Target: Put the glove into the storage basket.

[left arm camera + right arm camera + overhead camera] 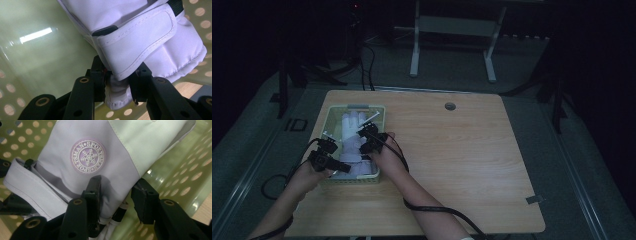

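A white winter glove (353, 125) lies in a pale green perforated basket (357, 106) at the table's left. In the left gripper view the glove's strap cuff (140, 37) hangs over the jaws, and my left gripper (117, 82) pinches the cuff's hem. In the high view that left gripper (339, 157) sits at the basket's near left corner. My right gripper (117, 195) straddles the cuff below the round snowflake badge (88, 156); its left pad touches the fabric, its right pad stands off with a gap. In the high view the right gripper (363, 142) hovers over the basket's middle.
The wooden table (462, 150) stretches to the right of the basket, with a cable hole (450, 106) near its far edge. Black cables trail from both grippers across the near edge. A white metal stand (452, 30) is on the floor beyond the table.
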A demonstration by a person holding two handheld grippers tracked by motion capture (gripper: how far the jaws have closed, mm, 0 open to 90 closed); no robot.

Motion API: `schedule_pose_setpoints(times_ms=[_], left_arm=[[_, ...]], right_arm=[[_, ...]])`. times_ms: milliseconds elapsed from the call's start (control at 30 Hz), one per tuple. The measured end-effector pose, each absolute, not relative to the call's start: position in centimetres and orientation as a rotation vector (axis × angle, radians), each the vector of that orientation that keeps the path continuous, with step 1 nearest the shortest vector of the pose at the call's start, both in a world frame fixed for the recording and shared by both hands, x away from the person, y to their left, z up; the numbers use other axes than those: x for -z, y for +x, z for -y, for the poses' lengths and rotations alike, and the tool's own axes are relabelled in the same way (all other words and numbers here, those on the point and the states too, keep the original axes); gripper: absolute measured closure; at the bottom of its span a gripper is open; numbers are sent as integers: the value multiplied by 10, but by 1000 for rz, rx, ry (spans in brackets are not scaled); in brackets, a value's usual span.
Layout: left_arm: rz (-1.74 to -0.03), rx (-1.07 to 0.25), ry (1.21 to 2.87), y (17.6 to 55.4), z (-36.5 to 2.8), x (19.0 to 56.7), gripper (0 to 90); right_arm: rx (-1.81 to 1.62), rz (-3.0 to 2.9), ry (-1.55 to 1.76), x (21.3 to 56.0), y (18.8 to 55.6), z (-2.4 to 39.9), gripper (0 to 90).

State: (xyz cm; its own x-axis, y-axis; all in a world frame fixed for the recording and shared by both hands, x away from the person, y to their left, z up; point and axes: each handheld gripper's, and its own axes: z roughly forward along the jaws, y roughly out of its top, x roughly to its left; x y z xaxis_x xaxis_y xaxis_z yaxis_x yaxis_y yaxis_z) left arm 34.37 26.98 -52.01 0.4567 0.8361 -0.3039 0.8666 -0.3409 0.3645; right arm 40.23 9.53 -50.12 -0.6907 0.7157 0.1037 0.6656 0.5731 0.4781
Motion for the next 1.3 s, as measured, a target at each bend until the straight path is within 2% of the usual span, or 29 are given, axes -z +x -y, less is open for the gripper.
schedule_pose_setpoints(times_ms=[67, 133, 200, 333, 367, 533, 633, 700, 800, 1067, 1300], left_arm=[[-1410, 87, 2245, 344, -271, 520, 670], [-1421, 77, 2239, 344, -269, 520, 652], [-1419, 52, 2237, 343, -269, 520, 605], [-1379, -27, 2177, 338, -270, 511, 440], [-1370, -60, 2169, 337, -269, 508, 361], [-1332, -222, 2120, 327, -266, 492, 171], [-1300, -290, 2059, 321, -262, 485, 128], [-1291, -306, 2039, 318, -259, 482, 8], [-1273, -396, 2021, 312, -253, 479, 5], [-1211, -375, 1942, 306, -239, 477, 6], [-1171, -340, 1961, 303, -217, 475, 6]], right_arm=[[-778, -2684, 1160, 499, 402, -94, 493], [-797, -2673, 1132, 494, 399, -94, 477], [-829, -2677, 1103, 489, 398, -93, 404], [-904, -2686, 1049, 479, 397, -89, 361], [-911, -2688, 1046, 477, 397, -88, 357], [-1025, -2698, 1005, 461, 396, -79, 224], [-1008, -2707, 960, 457, 395, -75, 182], [-1020, -2710, 959, 456, 396, -70, 177], [-1014, -2698, 951, 455, 397, -63, 174], [-1042, -2678, 899, 450, 396, -40, 147], [-1044, -2676, 867, 447, 393, -16, 142]])
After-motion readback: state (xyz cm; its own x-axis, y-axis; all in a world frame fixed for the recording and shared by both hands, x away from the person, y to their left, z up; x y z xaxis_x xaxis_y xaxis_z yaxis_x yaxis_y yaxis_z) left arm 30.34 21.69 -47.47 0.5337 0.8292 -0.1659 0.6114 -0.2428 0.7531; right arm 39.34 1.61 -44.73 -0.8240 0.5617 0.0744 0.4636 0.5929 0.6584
